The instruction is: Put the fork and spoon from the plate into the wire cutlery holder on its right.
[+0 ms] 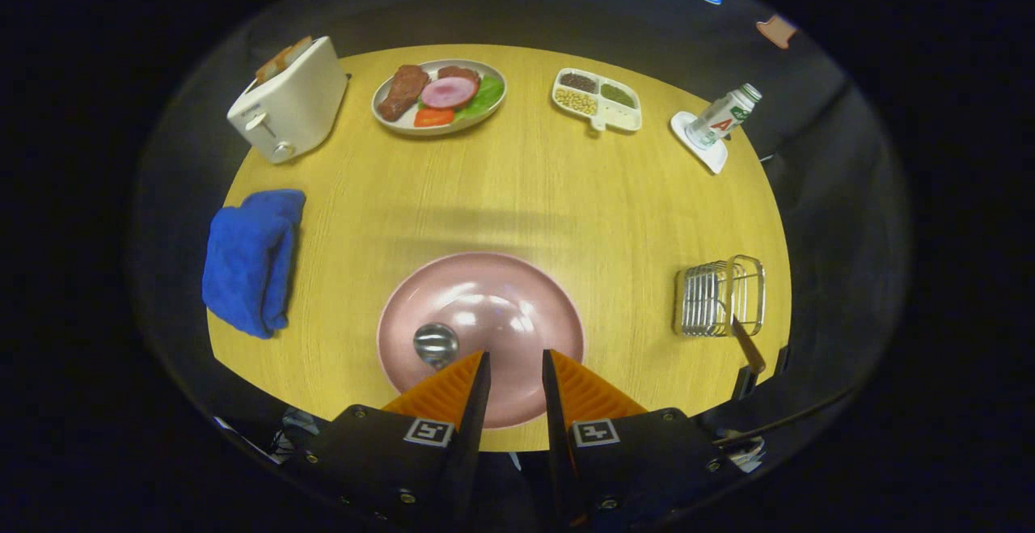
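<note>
The gripper [515, 365] hangs above the round pink plate [517, 290], its fingers parted around a narrow gap and pinching nothing. A metal spoon [436, 343] lies on the plate beside one finger. The wire cutlery holder [720, 297] stands apart, a brown-handled utensil [748, 345] leaning in it.

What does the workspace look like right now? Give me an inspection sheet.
Surface: round wooden table.
Job's things: pink plate with spoon bowl showing by one finger; wire holder to its right, a brown handle sticking out of it.
Clutter: toaster, food plate, divided dish, bottle on a coaster, blue cloth.
Grippers: hand-held gripper open over the plate's near edge.
Cables: some below the gripper.
Surroundings: black cloth wall.
</note>
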{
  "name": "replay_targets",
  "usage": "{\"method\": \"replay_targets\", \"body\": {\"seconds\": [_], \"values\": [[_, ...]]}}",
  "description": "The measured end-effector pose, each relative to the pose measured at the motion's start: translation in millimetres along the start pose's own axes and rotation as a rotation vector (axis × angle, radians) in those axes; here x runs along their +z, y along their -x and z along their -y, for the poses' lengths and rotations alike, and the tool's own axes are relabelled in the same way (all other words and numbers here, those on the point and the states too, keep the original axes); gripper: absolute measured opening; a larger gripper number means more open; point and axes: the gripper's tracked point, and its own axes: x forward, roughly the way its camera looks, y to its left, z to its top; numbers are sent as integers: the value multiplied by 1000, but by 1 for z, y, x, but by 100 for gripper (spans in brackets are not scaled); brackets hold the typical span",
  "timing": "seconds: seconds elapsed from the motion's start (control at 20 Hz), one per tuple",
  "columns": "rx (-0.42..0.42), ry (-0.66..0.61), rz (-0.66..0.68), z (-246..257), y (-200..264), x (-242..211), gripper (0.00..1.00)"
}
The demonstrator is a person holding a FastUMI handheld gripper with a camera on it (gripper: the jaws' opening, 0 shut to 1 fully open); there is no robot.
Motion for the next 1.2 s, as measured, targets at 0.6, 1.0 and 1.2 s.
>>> {"method": "replay_targets", "body": {"seconds": [0.6,1.0,1.2], "values": [[18,113,-79,-44,-31,-37,39],[63,108,-158,-50,-67,-63,39],[61,116,-179,-47,-73,-65,39]]}}
